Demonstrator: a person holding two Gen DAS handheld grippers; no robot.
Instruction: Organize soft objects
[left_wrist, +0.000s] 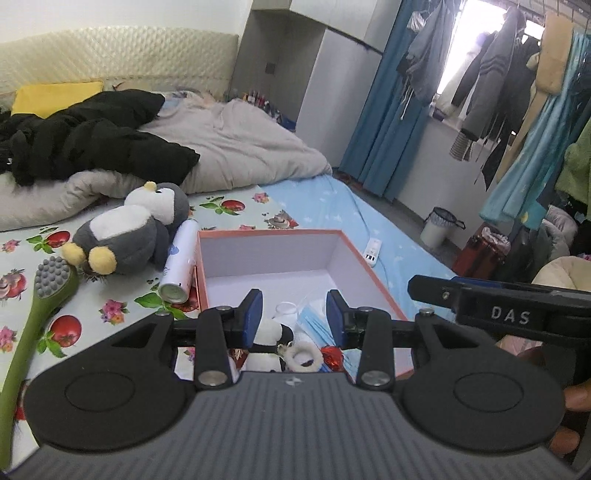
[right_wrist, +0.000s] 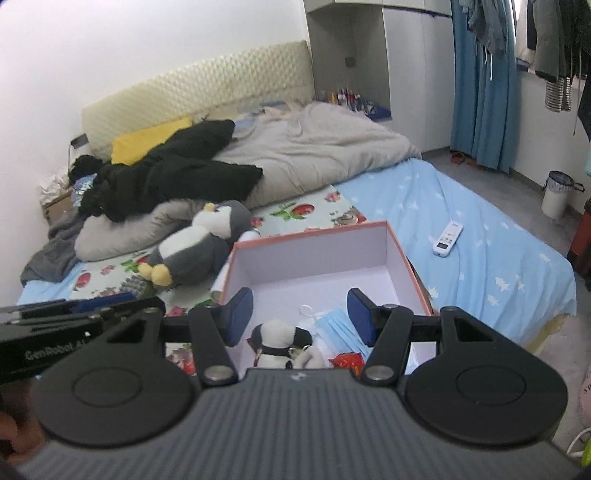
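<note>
An orange-rimmed box (left_wrist: 269, 232) (right_wrist: 314, 230) with a white inside stands on the bed. At its near end lie a small panda plush (left_wrist: 267, 332) (right_wrist: 279, 338), a white fluffy ring (left_wrist: 303, 356), blue face masks (left_wrist: 314, 325) (right_wrist: 336, 328) and a red wrapper (right_wrist: 347, 360). A grey and white penguin plush (left_wrist: 125, 232) (right_wrist: 199, 247) lies on the sheet left of the box. My left gripper (left_wrist: 295, 314) hovers open above the box's near end, holding nothing. Beside it my right gripper (right_wrist: 300, 314) is also open and empty.
A spray can (left_wrist: 181, 266) lies against the box's left wall, and a green brush (left_wrist: 51, 288) lies further left. A remote (right_wrist: 447, 238) rests on the blue sheet to the right. A black garment (left_wrist: 92, 140) and a grey duvet (right_wrist: 325, 147) fill the far bed. A bin (right_wrist: 557, 195) stands on the floor.
</note>
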